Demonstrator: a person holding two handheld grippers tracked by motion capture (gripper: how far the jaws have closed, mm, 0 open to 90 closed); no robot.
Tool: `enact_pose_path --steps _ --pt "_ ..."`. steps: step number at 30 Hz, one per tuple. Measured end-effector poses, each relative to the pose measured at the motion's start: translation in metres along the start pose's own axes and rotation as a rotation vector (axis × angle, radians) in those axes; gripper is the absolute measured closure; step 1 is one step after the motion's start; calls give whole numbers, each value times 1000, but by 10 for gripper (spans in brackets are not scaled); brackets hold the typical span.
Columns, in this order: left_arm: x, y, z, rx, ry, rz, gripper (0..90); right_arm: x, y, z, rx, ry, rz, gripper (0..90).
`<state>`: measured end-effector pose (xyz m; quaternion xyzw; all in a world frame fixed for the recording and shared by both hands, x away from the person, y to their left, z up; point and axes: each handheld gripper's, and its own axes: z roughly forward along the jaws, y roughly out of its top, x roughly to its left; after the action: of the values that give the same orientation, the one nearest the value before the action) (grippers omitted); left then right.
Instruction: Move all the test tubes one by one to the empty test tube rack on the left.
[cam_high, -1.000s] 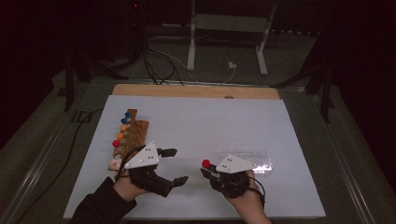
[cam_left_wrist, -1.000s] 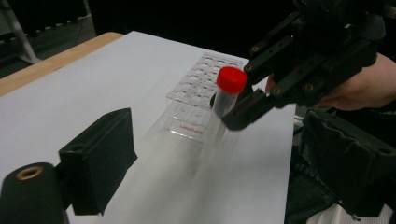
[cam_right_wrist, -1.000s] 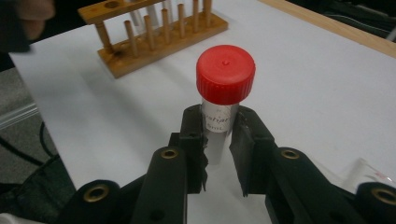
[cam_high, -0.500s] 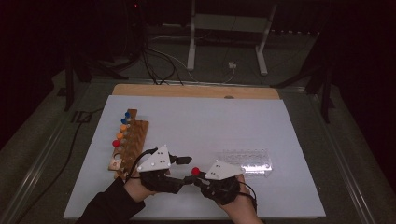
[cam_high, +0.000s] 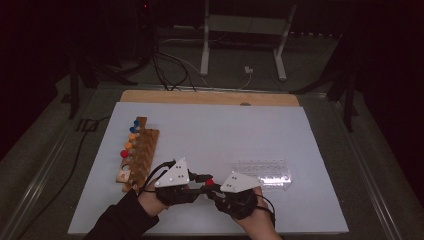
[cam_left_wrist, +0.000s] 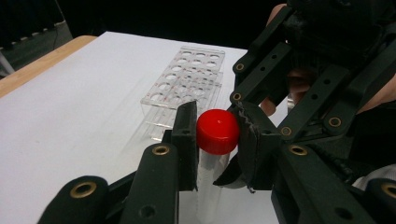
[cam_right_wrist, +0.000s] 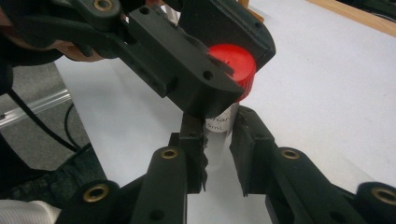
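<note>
Now, near front edge of worktop: your right gripper grips tube; left gripper, jaws just closing, clamps red cap. Unscrewing step; next, twist cap off.

My two grippers meet nose to nose at the near edge of the white mat, so no passage between them: left gripper and right gripper block each other there. Obstacle on my left: wooden rack w/ coloured-capped tubes, just beside my left hand. Obstacle on my right: clear plastic rack, just beyond my right hand. Btwn the two racks, fwd of the grippers, the mat lies bare to the far wooden edge; free run there. Mat's right side past the clear rack also open.
</note>
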<state>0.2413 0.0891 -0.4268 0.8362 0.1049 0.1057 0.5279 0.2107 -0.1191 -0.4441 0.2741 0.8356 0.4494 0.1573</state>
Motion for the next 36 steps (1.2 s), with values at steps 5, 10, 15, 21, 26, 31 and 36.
enact_pose_path --steps 5,10,15,21,26,31,36 --pt "3 2 -3 -3 7 -14 717 -3 0 -3 -25 3 10 682" --pt "9 3 -13 -10 37 -24 718 -10 0 -11 -68 -30 17 497" --pt "14 5 -25 -11 68 -36 718 -21 -2 -19 -106 -75 50 245" --pt "19 10 -42 -21 99 -42 717 -33 -6 -25 -143 -92 90 61" --pt "23 15 -59 -36 134 -47 718 -41 -10 -31 -154 -82 105 0" --pt "26 19 -80 -52 186 -44 718 -43 -11 -32 -160 -87 103 0" --pt "31 21 -103 -58 246 -46 718 -45 -11 -33 -166 -61 116 0"
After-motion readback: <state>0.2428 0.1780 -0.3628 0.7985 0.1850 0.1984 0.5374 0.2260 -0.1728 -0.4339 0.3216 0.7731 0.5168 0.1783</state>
